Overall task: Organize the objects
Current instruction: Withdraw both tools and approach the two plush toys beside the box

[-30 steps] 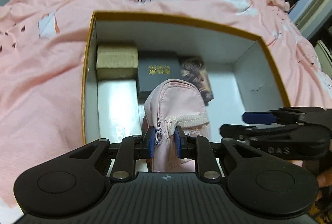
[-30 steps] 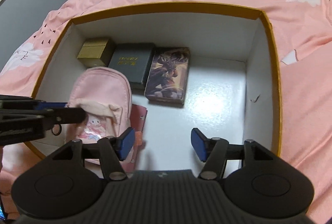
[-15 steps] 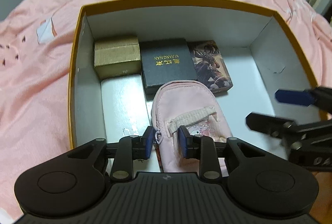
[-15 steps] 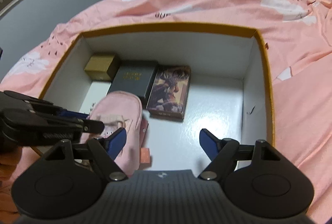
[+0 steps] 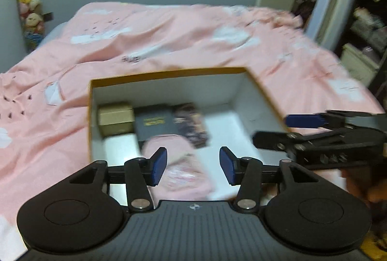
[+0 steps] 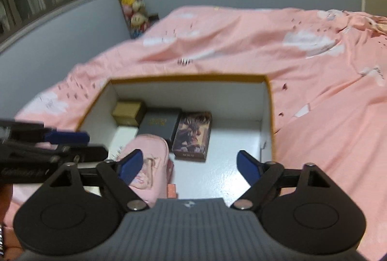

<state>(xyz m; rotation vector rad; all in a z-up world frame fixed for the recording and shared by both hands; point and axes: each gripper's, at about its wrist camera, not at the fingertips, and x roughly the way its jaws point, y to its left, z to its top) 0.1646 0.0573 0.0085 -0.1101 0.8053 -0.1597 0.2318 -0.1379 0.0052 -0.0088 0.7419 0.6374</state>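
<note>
At the bottom of each wrist view, the left gripper (image 5: 191, 166) and right gripper (image 6: 189, 164) had jaws opening, nothing between the pads. Beyond them the pink mini backpack (image 6: 148, 164) lay in the box (image 6: 188, 79), lower left of centre; farther back sat a gold box (image 6: 129, 112), black box (image 6: 159, 125) and card box (image 6: 193, 134). The soft backpack might slump onto them.

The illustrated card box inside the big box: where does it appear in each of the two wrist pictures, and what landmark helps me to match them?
Left wrist: the illustrated card box lies blurred just above centre, above the gap between the open fingers.
Right wrist: it lies at centre, lower than the left view shows it, up and left of the gap.
Shared landmark: the black box with gold lettering touches its left side in both.
</note>
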